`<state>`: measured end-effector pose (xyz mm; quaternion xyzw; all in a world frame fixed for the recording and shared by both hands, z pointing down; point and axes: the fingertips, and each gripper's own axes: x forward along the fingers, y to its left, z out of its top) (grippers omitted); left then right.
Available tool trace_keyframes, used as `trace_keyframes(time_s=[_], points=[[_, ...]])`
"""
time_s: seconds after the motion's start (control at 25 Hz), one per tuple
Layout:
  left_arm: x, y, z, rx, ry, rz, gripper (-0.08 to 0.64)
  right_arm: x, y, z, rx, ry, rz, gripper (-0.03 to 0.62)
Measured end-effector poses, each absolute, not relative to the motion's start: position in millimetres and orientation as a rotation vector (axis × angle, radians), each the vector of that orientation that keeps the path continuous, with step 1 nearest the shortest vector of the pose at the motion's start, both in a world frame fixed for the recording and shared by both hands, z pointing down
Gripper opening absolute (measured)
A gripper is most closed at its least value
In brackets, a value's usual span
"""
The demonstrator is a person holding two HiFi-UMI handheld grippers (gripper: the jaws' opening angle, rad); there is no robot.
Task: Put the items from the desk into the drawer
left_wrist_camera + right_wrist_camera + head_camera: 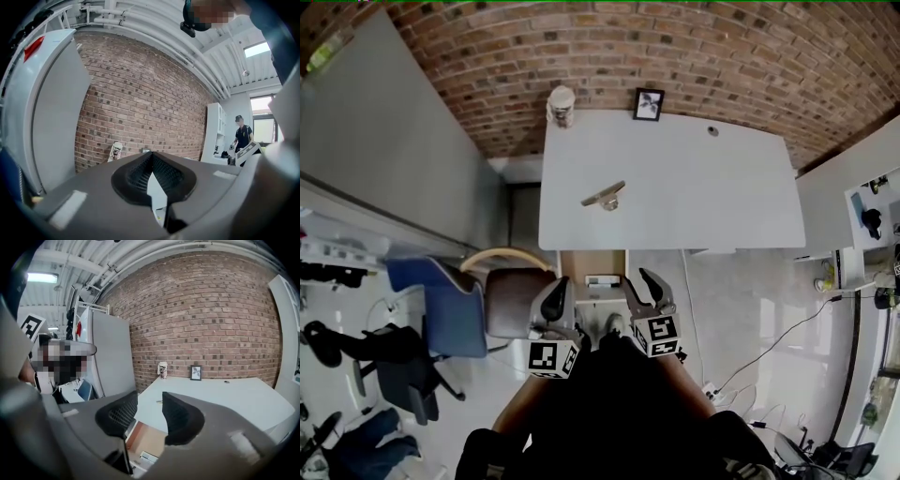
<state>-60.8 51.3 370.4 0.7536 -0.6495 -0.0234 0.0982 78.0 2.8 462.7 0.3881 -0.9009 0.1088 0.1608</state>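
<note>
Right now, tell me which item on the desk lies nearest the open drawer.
The flat grey piece lying alone in the middle. The cup, picture frame and small dark object all sit far back by the brick wall, well beyond it.

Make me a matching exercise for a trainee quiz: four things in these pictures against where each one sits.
1 paper cup
2 picture frame
3 grey tool
4 white item

A in the open drawer
B middle of the desk
C desk's far left corner
D desk's back edge, right of the cup

Pairs: 1-C, 2-D, 3-B, 4-A
</note>
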Motion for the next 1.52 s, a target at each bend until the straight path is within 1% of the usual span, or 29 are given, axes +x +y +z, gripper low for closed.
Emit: trace_keyframes(time_s=[0.68,1.08,1.52], points=[[-9,72,345,2.16,-2.074,-0.074,0.02,106,-16,459,1.018,-2.667,0.332,0.172],[-11,52,347,2.179,-2.064,-0.088,0.02,91,-38,476,1.0,-2.643,0.364,0.173],[-35,-6,353,2.212,-1.989,-0.1,0.02,59,-90,503,0.999,-2.567,0.385,0.175]])
